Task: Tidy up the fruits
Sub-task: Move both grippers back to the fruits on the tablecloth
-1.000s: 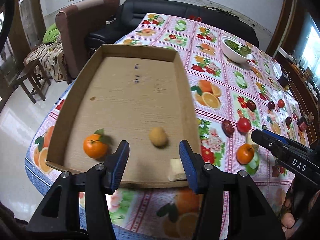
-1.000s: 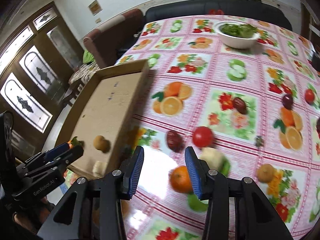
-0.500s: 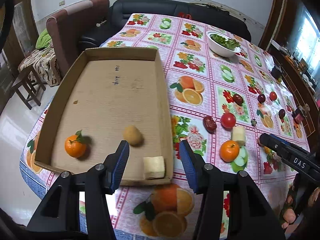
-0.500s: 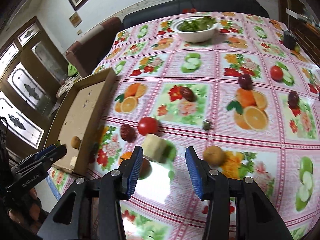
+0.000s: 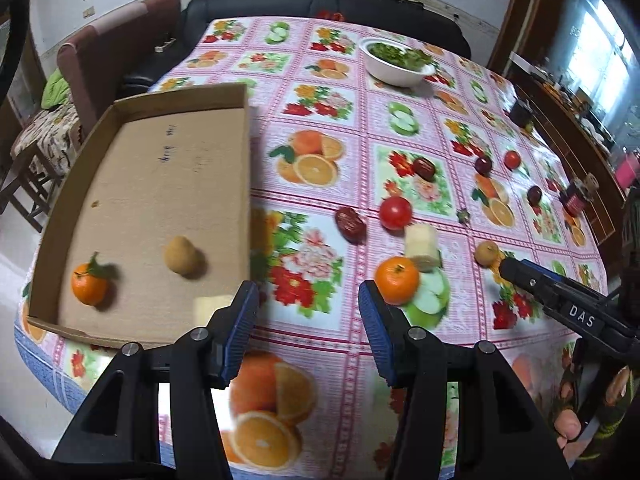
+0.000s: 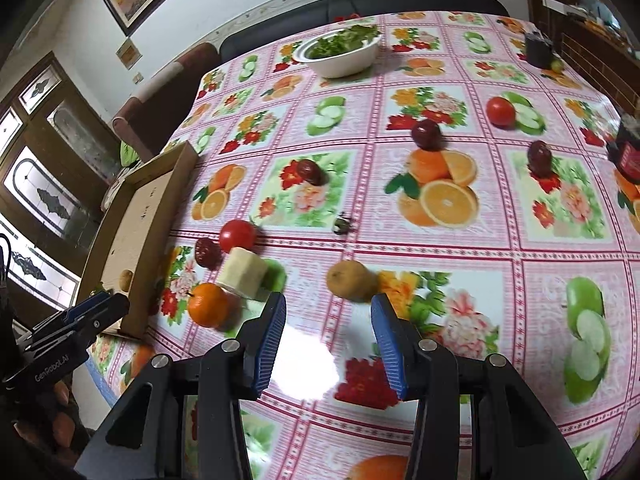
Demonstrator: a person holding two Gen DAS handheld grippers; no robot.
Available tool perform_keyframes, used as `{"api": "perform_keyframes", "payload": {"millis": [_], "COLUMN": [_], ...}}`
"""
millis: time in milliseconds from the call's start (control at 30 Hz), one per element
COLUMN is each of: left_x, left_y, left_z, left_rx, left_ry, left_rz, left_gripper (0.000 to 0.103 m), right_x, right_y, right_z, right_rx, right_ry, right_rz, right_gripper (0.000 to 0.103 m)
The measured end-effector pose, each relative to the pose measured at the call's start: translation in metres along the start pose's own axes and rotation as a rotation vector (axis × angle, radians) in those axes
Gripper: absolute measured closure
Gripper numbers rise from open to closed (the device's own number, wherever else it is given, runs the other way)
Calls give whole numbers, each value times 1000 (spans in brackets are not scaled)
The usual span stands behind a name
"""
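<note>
A cardboard tray (image 5: 120, 184) at the table's left holds an orange (image 5: 89, 283), a brown round fruit (image 5: 180, 255) and a pale chunk (image 5: 208, 307). Loose on the tablecloth lie an orange (image 5: 397, 274) (image 6: 207, 305), a pale chunk (image 5: 420, 242) (image 6: 242, 273), a tomato (image 5: 395, 212) (image 6: 237, 235), a dark red date (image 5: 350, 224) (image 6: 207, 252) and a brown fruit (image 5: 486, 253) (image 6: 350, 280). My left gripper (image 5: 306, 314) hangs open over the cloth right of the tray, empty. My right gripper (image 6: 328, 334) stands open and empty just short of the brown fruit.
A white bowl of greens (image 6: 338, 51) stands at the far side. More dark fruits (image 6: 427, 133) (image 6: 539, 157) and a second tomato (image 6: 500, 110) lie at the right. A dark jar (image 6: 629, 156) and a dark cup (image 6: 538, 49) stand near the right edge. Sofa (image 5: 320, 4) behind the table.
Both grippers have swung to the right across the table. The left one has left the tray and now hangs over the cloth. The right one has come in front of the brown fruit.
</note>
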State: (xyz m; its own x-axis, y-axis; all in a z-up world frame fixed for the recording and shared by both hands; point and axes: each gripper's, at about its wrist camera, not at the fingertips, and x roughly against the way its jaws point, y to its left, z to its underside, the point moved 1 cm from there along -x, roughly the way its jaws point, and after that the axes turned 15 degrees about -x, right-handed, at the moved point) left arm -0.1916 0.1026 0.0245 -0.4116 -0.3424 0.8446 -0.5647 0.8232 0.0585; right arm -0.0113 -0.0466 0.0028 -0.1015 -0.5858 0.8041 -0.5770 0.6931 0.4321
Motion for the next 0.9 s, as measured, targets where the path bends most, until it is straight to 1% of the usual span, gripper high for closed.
{"api": "perform_keyframes", "payload": {"millis": [200,433,500,600,800,900], "left_x": [-8,-17,-20,-23,-30,-35], "left_y": [-22,-34,-36,-39,-45,-46], "left_z": [-1,-4,-6,-7,-10,-10], "left_rx": [-33,-50,-45,-45,-54,-52], "left_ry": [15,30,36,42,50,58], "left_rz": [46,86,99,107,122,138], "left_gripper": [52,52,52,52,52,52], "right_x": [7,11,10,7,-3,-10], "right_y": [-21,-45,-47,-45,-26,-14], "right_z": [-4,-9,-9,-7,-2,-1], "right_rx": [-38,-86,-93,-85,-31,1], "right_ry": [-19,-32,-28,-20,5,14], "right_rz": [18,36,35,28,2,-7], "right_gripper": [57,57,55,55,55,57]}}
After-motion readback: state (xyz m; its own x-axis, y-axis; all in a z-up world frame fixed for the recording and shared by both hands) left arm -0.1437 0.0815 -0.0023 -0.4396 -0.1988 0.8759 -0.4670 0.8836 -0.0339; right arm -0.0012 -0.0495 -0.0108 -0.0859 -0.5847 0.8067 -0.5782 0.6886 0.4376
